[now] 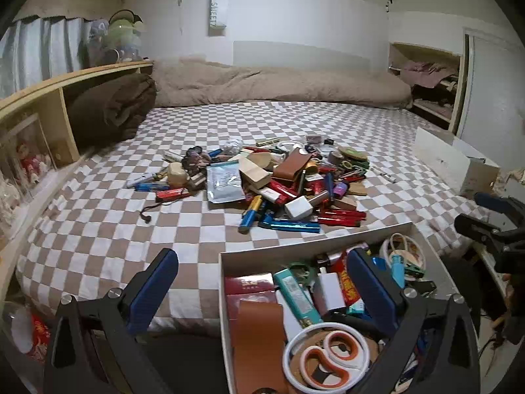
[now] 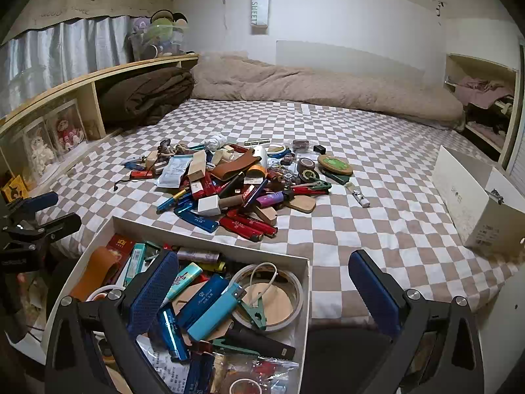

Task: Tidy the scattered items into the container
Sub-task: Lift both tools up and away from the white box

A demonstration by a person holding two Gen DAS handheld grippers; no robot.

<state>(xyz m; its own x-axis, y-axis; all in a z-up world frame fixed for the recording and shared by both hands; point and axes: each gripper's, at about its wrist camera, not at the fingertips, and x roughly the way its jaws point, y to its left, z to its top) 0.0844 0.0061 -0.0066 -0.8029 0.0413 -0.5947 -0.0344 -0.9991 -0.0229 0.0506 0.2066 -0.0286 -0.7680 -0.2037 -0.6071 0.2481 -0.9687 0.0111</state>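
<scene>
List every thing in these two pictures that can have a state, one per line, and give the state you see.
Left gripper: open, empty, over the box's left edge.
Right gripper: open, empty, over the box's right edge.
Shallow white cardboard box: lidless, partly filled with small items.
Orange-and-white scissors: shut, inside the box.
Heap of lighters, pens and packets: on the checked bedsheet, not yet in the box.
Tan quilt: bunched along the wall.
</scene>
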